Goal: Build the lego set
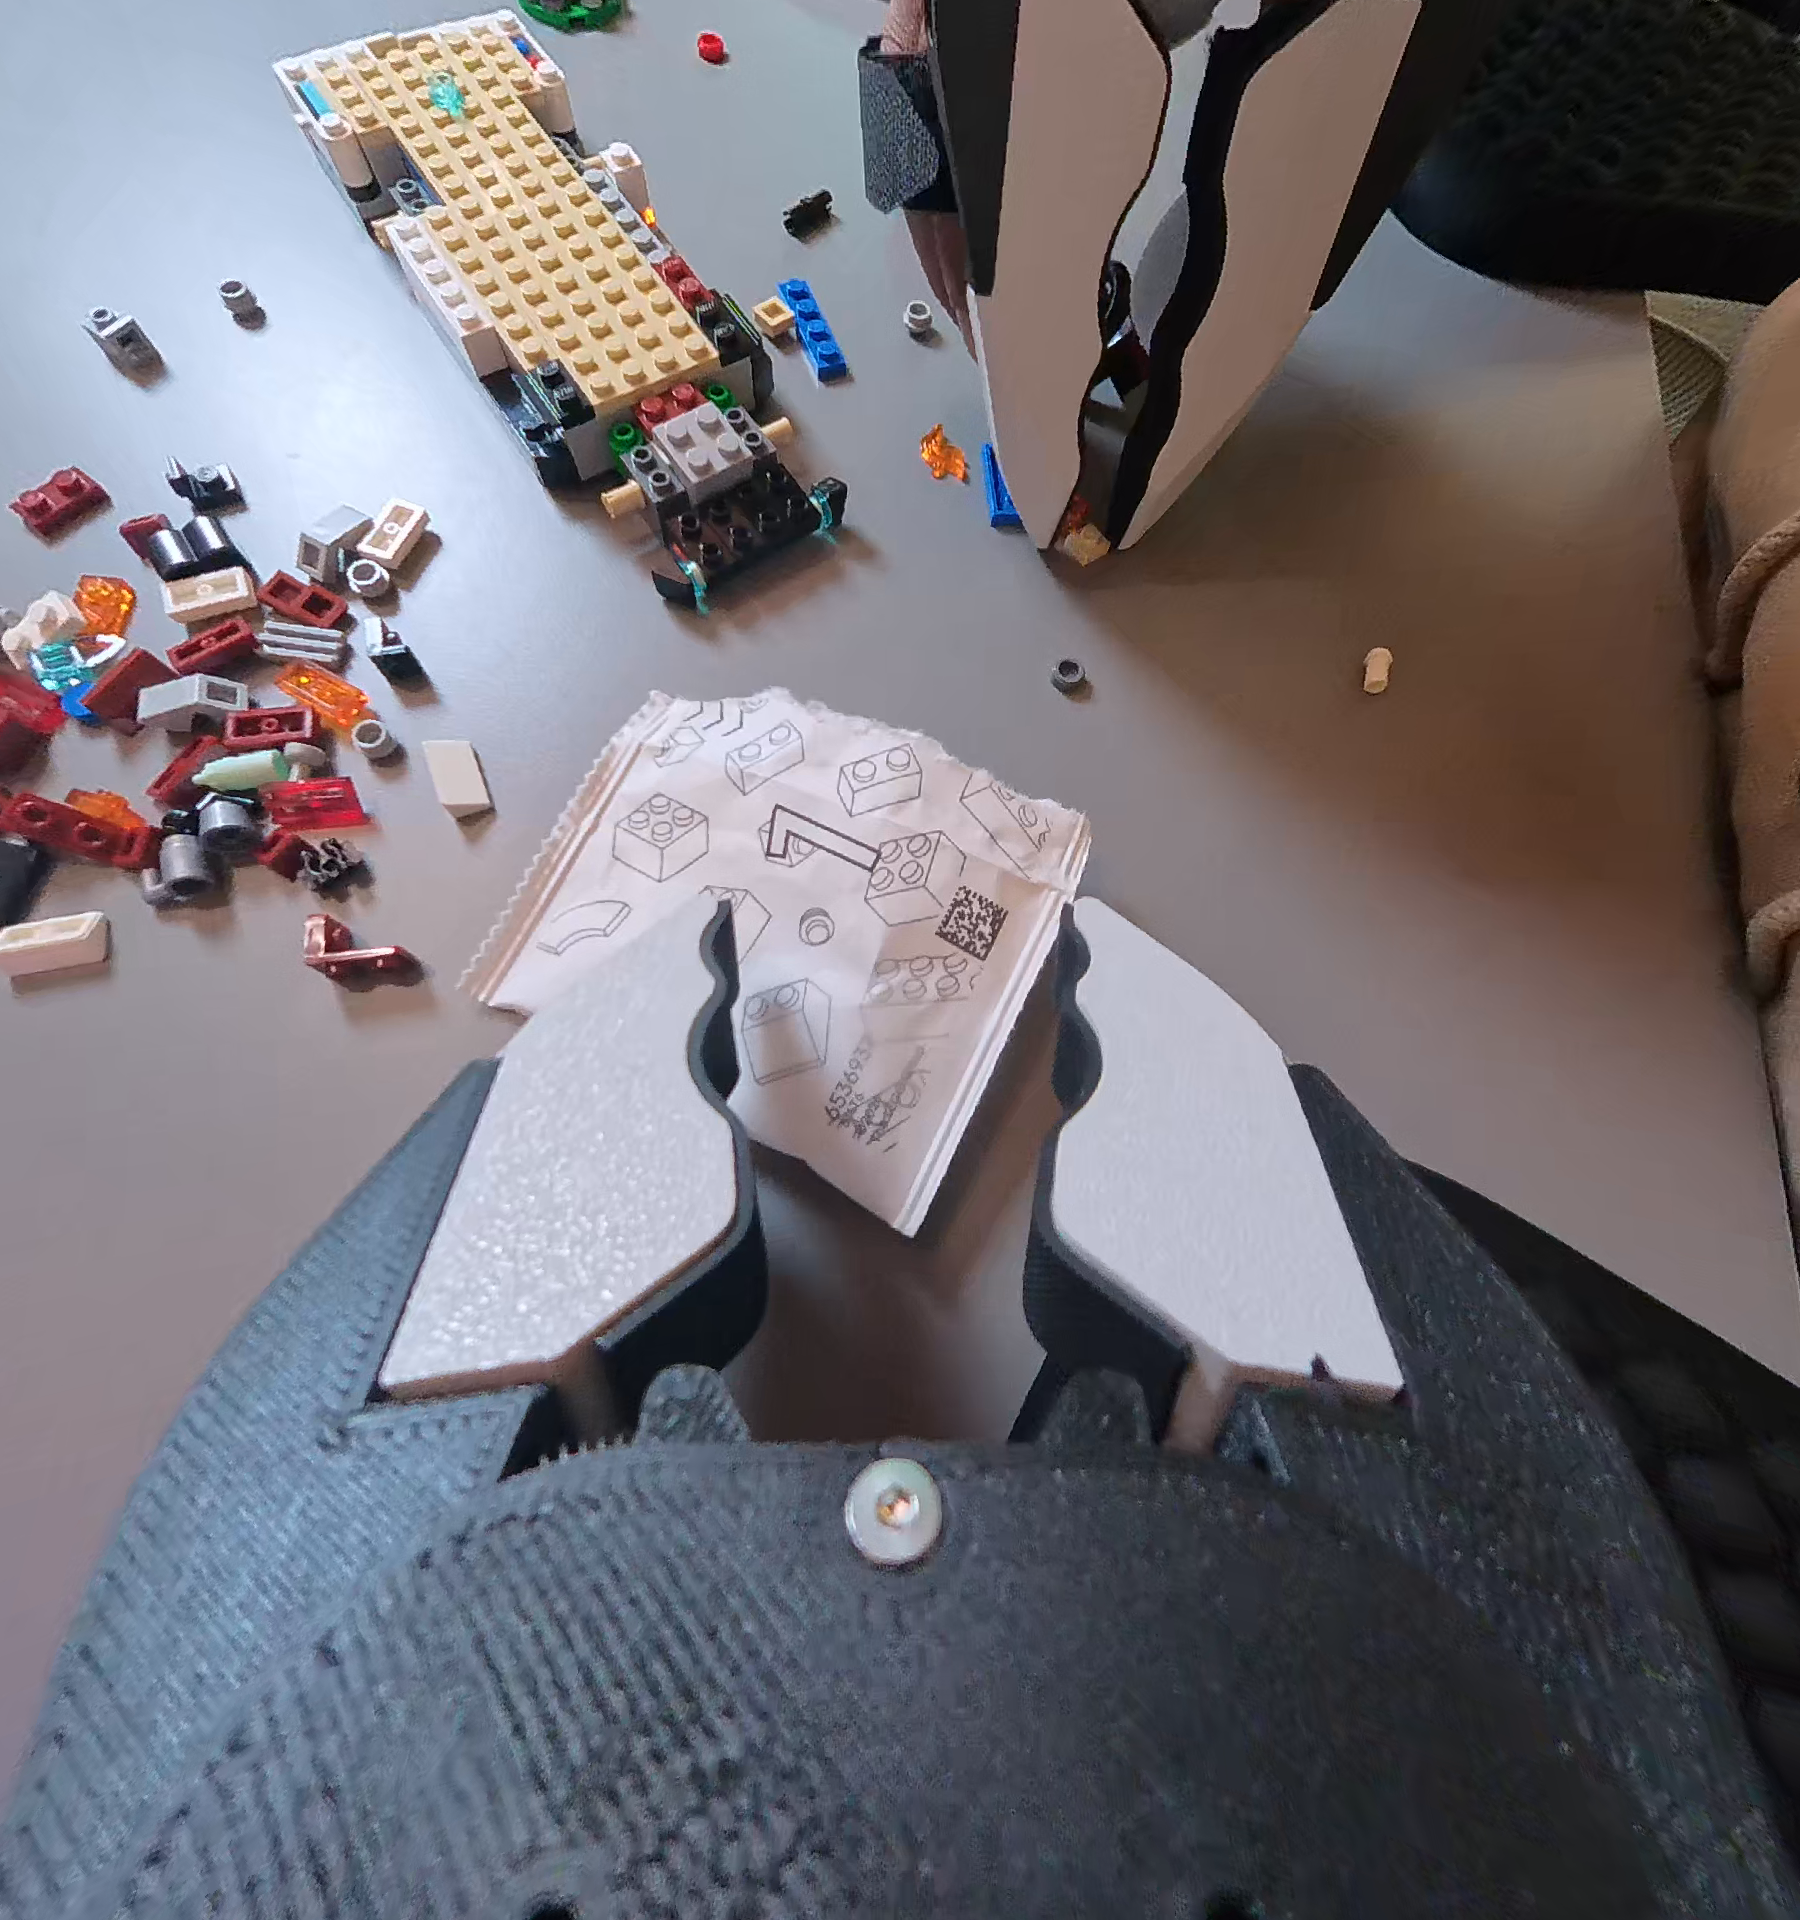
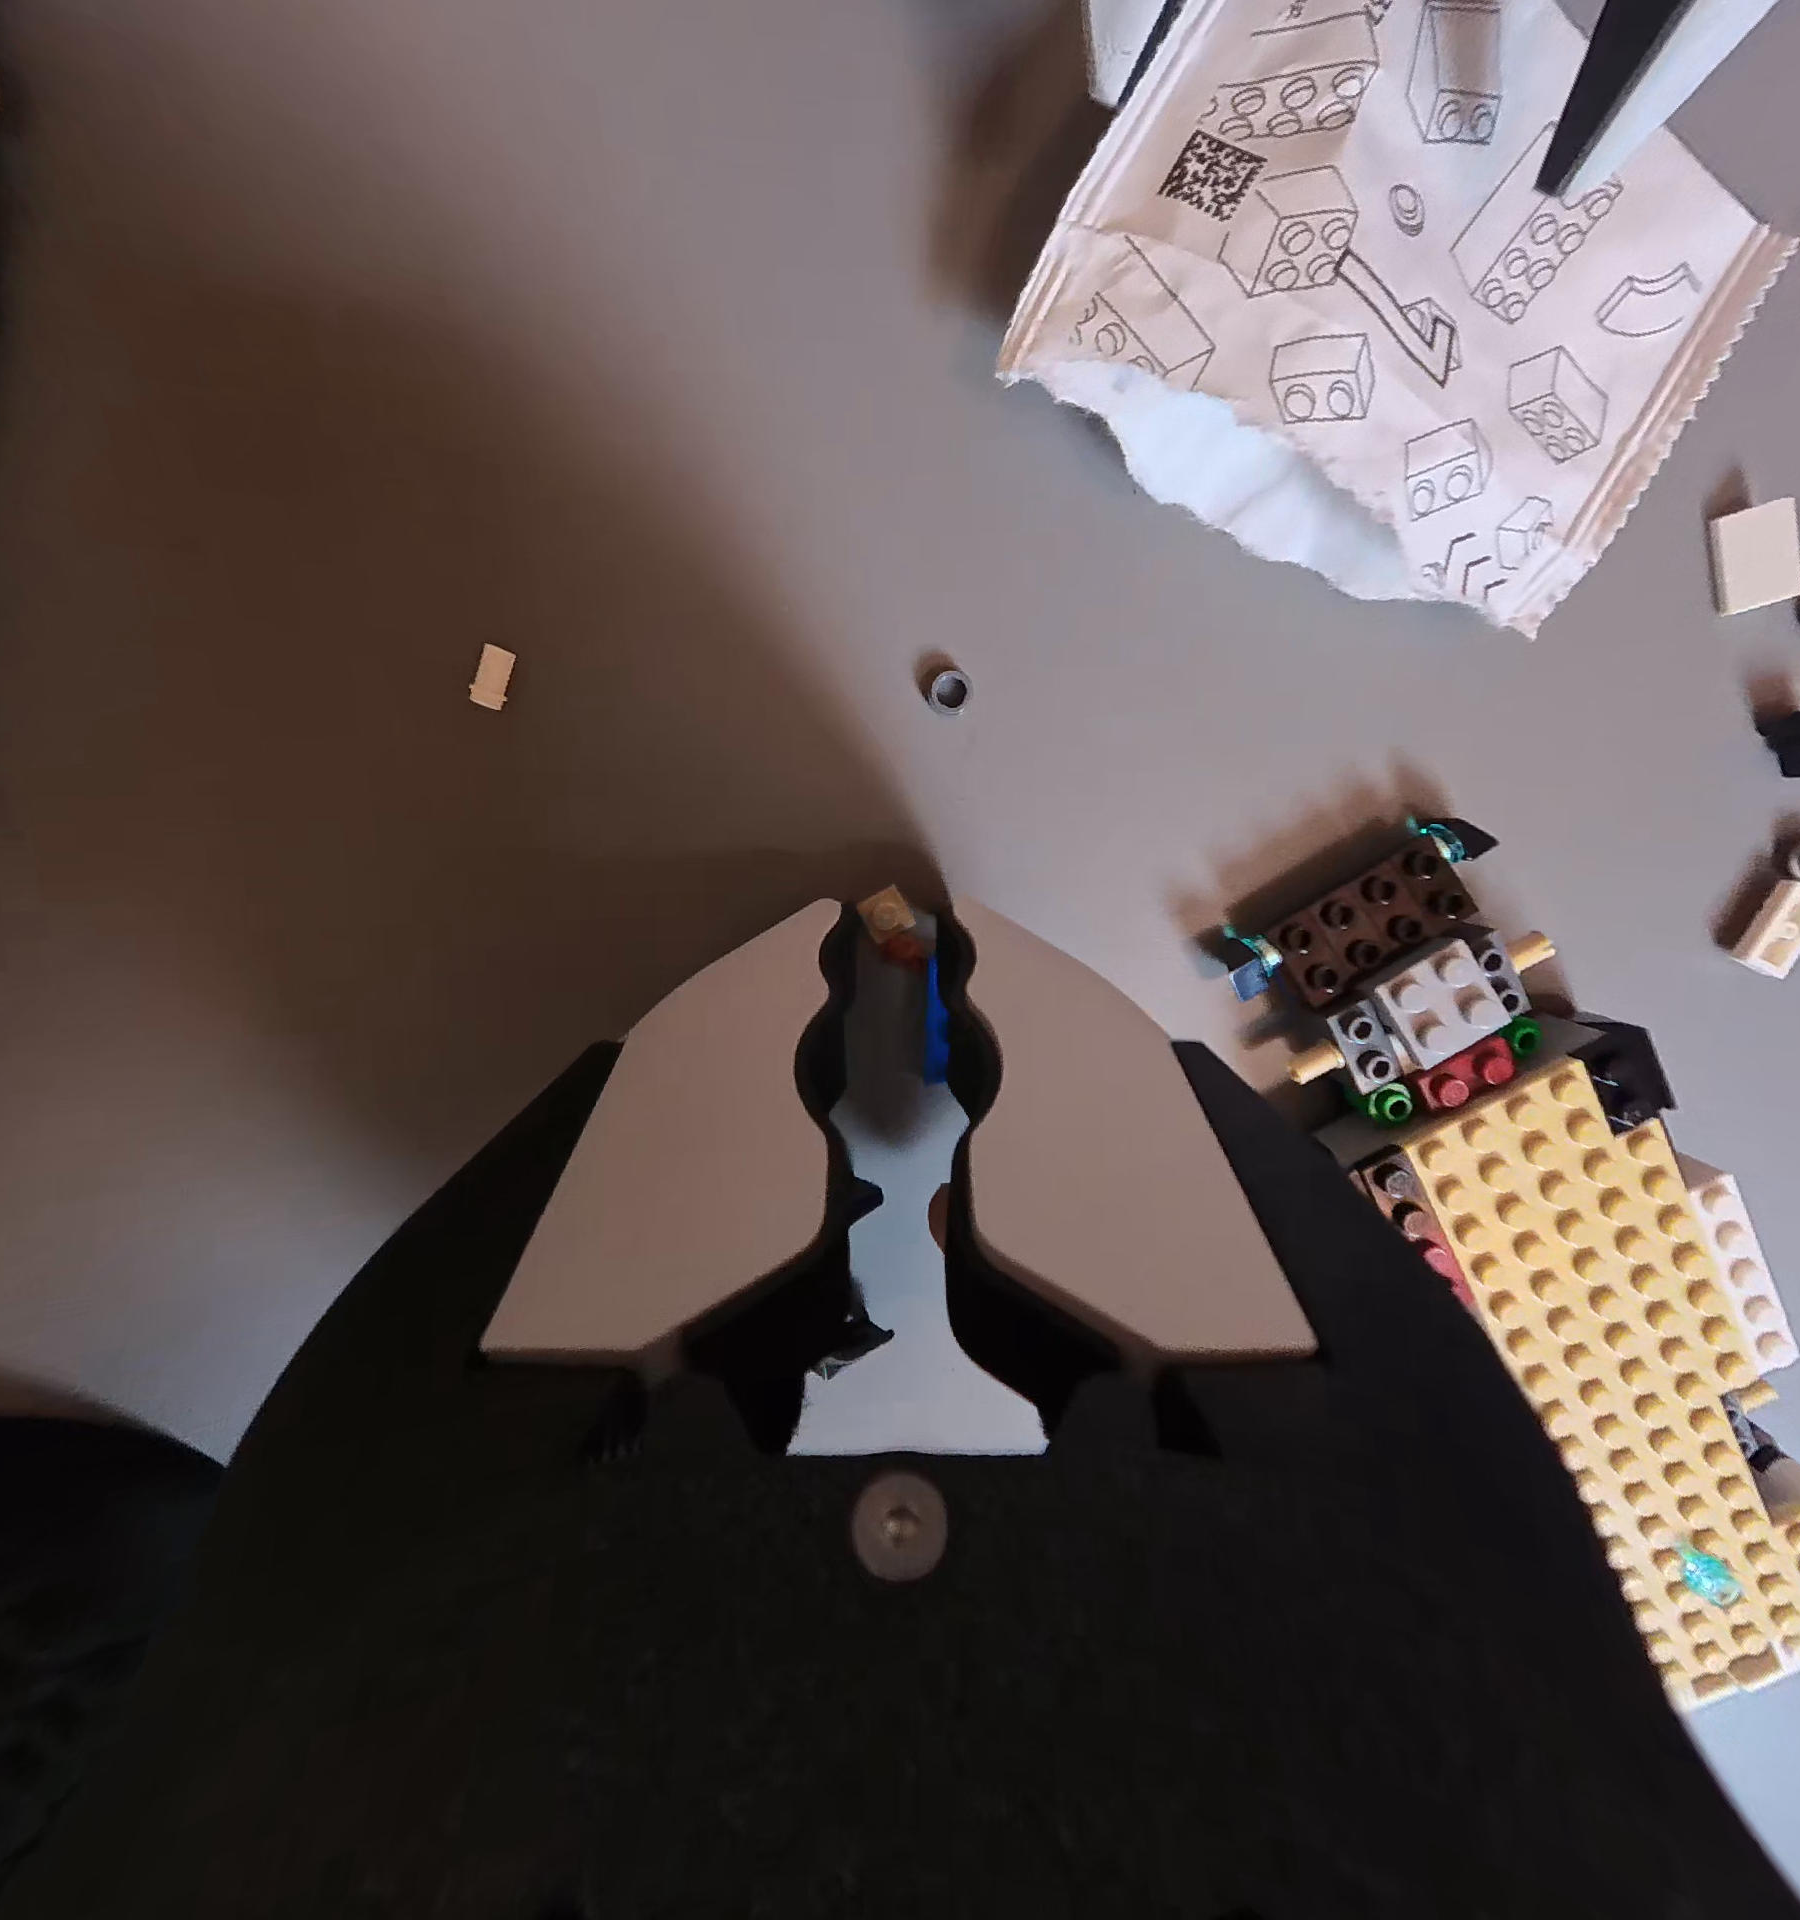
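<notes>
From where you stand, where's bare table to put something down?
Bare table lies around the tan peg, between the torn paper bag and the sofa edge. Crowded: the loose brick pile and the tan model.

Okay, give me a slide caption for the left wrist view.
Open left gripper hovering over a torn white paper bag, loose plastic bricks scattered left.

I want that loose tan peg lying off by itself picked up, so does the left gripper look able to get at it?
Probably yes. The left gripper has its jaws open over the paper bag, and bare table lies between it and the tan peg.
</notes>
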`<state>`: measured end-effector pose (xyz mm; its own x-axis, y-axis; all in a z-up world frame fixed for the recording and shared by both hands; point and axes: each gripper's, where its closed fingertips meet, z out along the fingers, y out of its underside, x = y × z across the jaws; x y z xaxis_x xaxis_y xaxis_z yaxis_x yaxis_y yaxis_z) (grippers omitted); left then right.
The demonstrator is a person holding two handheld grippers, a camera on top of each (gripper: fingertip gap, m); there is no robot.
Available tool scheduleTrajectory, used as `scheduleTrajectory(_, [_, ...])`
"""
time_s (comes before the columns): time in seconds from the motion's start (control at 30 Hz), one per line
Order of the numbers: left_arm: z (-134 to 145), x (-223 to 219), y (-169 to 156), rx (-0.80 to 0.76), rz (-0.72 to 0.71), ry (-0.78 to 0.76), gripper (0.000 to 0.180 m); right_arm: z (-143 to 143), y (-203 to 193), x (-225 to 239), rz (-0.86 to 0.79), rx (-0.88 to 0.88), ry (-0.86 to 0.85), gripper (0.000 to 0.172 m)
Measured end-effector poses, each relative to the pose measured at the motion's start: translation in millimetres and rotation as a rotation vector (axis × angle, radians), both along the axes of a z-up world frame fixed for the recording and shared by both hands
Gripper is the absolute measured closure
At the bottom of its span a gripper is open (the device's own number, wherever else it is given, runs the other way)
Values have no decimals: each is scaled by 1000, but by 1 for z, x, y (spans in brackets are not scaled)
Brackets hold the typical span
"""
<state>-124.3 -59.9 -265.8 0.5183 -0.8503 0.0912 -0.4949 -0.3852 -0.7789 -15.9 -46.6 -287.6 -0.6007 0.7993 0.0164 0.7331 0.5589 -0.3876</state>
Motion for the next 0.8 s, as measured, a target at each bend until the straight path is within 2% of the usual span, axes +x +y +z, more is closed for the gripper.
scheduleTrajectory(0.13, [0, 2, -1, -2, -6, -3, 121, 6, 1, -1, -40, -26, 46, 152])
scheduleTrajectory(0.27, [3, 3, -2, 9, -7, -18, 122, 27, 6, -8, -123, -75, 190, 145])
scheduleTrajectory(0.4, [9, 6, 3, 38, 23, -51, 127, 59, 28, -14, -249, -90, 465, 145])
scheduleTrajectory(0.53, [27, 14, 17, 126, 88, -134, 149, 87, 71, -13, -407, -26, 747, 144])
scheduleTrajectory(0.6, [33, 17, 27, 174, 129, -154, 157, 98, 90, -12, -473, -8, 871, 151])
scheduleTrajectory(0.67, [41, 18, 37, 234, 177, -165, 164, 109, 107, -10, -530, 18, 993, 168])
scheduleTrajectory(0.8, [53, 17, 58, 308, 276, -164, 173, 113, 127, -5, -604, 26, 1069, 172])
